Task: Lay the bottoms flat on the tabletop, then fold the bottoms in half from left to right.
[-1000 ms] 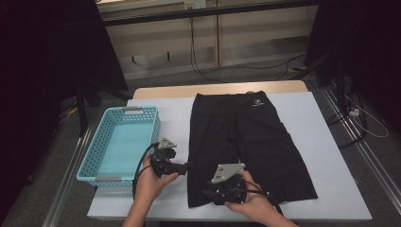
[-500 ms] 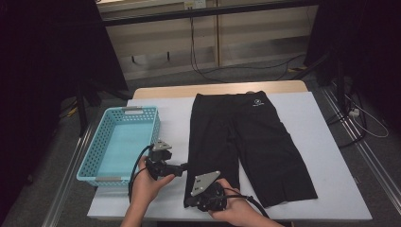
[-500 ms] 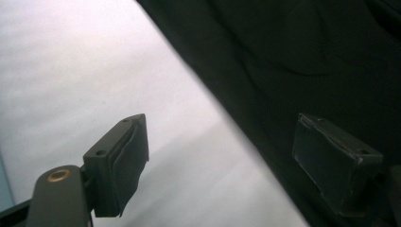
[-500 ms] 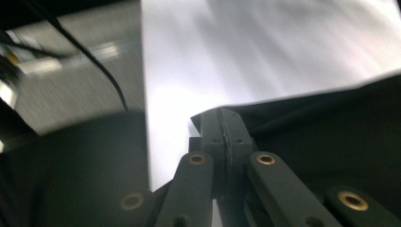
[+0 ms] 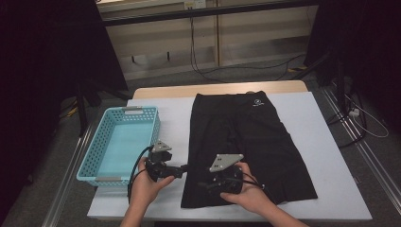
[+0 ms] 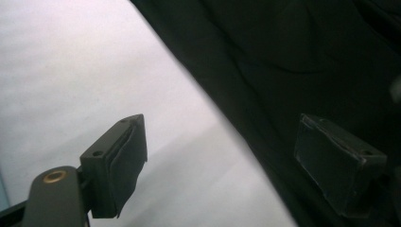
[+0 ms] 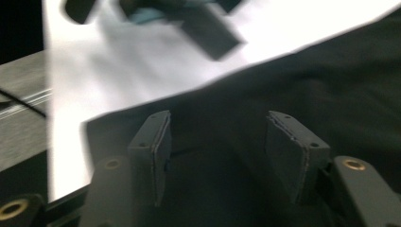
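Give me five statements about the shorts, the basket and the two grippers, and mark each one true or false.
1. The black shorts lie spread flat on the table. True.
2. The blue basket holds a folded garment. False: nothing lies in it.
3. The right gripper has its jaws apart above the dark cloth. True; they have just been opening, with nothing between the pads.
4. The left gripper is clamped on the basket's rim. False: it is open at the shorts' edge.
5. The basket sits to the right of the shorts in the high view. False: it sits to their left.
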The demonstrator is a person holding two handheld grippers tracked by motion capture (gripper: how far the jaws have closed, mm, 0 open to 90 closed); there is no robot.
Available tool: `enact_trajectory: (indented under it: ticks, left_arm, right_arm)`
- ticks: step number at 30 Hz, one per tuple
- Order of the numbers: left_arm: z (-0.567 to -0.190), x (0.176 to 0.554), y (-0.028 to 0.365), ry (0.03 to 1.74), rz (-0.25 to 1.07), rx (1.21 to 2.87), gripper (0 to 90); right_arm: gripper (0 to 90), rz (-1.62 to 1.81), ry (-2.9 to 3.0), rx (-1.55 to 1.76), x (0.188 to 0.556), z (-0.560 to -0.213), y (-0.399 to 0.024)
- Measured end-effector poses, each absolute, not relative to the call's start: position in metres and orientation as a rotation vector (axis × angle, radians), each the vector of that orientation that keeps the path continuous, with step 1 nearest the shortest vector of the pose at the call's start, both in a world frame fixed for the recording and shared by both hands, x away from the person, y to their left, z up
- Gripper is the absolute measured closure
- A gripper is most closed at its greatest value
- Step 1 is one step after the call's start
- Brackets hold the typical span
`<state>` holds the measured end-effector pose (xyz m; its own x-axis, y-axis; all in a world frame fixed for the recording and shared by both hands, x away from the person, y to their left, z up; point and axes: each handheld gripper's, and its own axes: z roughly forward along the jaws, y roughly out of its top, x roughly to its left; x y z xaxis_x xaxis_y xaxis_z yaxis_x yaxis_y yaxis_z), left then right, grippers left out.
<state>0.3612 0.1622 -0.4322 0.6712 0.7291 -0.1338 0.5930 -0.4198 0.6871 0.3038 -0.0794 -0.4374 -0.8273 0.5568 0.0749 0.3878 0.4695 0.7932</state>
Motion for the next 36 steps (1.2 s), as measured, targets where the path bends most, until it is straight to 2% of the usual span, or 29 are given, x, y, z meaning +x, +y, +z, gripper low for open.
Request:
enact_trajectory:
  ticks: [8, 16, 26, 36]
  left_arm:
    - [-0.431, 0.361, 0.157, 0.991, 0.243, 2.158, 15.4]
    - [-0.434, 0.363, 0.151, 0.974, 0.236, 2.171, 12.4]
    - [-0.436, 0.363, 0.15, 0.989, 0.235, 2.162, 7.5]
    - [-0.447, 0.361, 0.145, 0.982, 0.307, 2.204, 11.6]
  right_arm:
    - [29.5, 1.26, 2.412, 0.946, 0.325, -0.437, -0.1]
    - [22.0, 1.247, 2.357, 1.023, 0.331, -0.437, -0.114]
    - [20.2, 1.239, 2.334, 1.059, 0.332, -0.438, -0.124]
    - [19.9, 1.234, 2.318, 1.073, 0.334, -0.438, -0.127]
